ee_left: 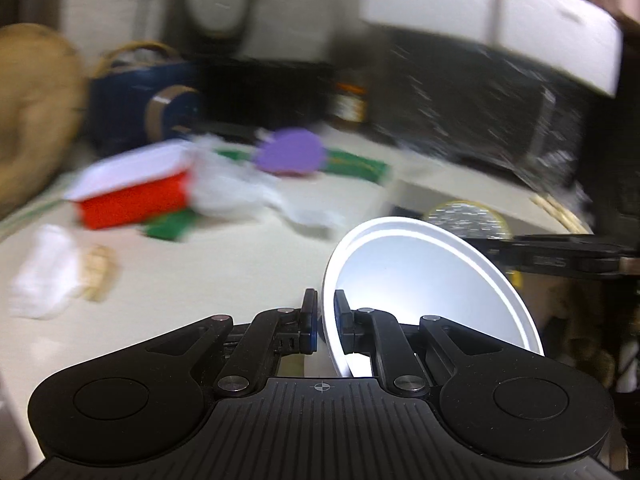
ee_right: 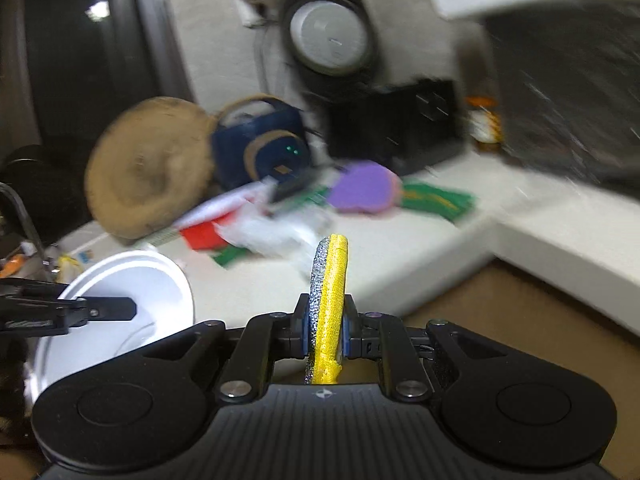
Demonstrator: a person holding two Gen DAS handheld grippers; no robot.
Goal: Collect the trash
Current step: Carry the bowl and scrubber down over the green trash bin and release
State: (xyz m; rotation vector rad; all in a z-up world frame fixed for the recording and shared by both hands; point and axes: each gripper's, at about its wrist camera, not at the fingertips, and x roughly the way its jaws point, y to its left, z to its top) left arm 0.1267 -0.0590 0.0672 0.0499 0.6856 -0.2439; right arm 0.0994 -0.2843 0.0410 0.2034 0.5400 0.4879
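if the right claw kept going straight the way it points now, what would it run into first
Probably the crumpled clear plastic on the white counter, just ahead of the yellow scrubber that the right claw grips. The picture is blurred, so depth is uncertain; the purple sponge lies farther back.

Both wrist cameras sit close behind their own fingers, angled downward across the white counter [ee_left: 200, 272]. Shared ground: purple disc [ee_left: 290, 154], red box [ee_left: 132, 196], each blurred.

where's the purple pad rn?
Purple pad lies far back on the counter, partly on a green cloth, right of the red box.
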